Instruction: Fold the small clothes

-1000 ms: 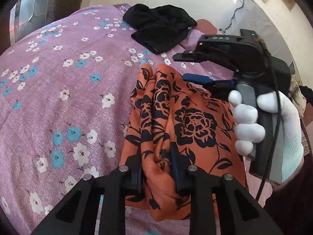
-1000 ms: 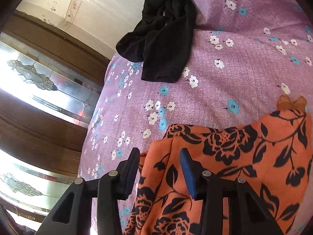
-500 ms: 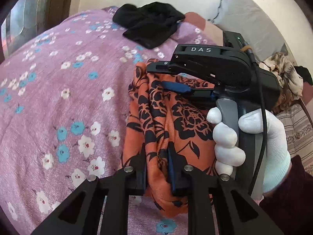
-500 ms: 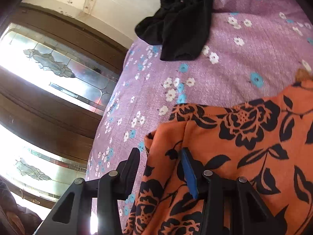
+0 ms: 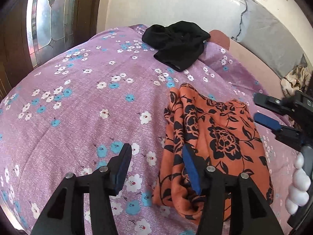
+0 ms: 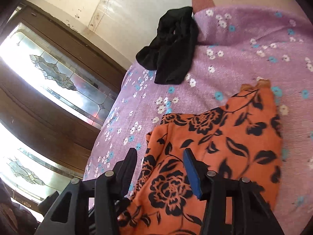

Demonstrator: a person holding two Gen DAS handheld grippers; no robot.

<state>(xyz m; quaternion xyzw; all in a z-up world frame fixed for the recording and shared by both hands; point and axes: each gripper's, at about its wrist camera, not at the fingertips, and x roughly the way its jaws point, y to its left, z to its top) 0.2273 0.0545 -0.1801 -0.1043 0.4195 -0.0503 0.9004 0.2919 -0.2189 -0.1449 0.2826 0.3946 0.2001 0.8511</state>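
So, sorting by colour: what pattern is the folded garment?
Orange garment with black roses and leaves, clearest in the left wrist view.

- Right gripper: body cut by right edge of left view; motion-blurred; gloved hand on handle only part seen.
- Orange cloth: near end cut by bottom edge of right view; part hidden behind finger.
- Orange cloth, left view: near-left strip hidden behind finger.
- Patterned fabric, bed's far right corner: cut by frame, kind unclear.
- Black garment: crumpled, type unclear.
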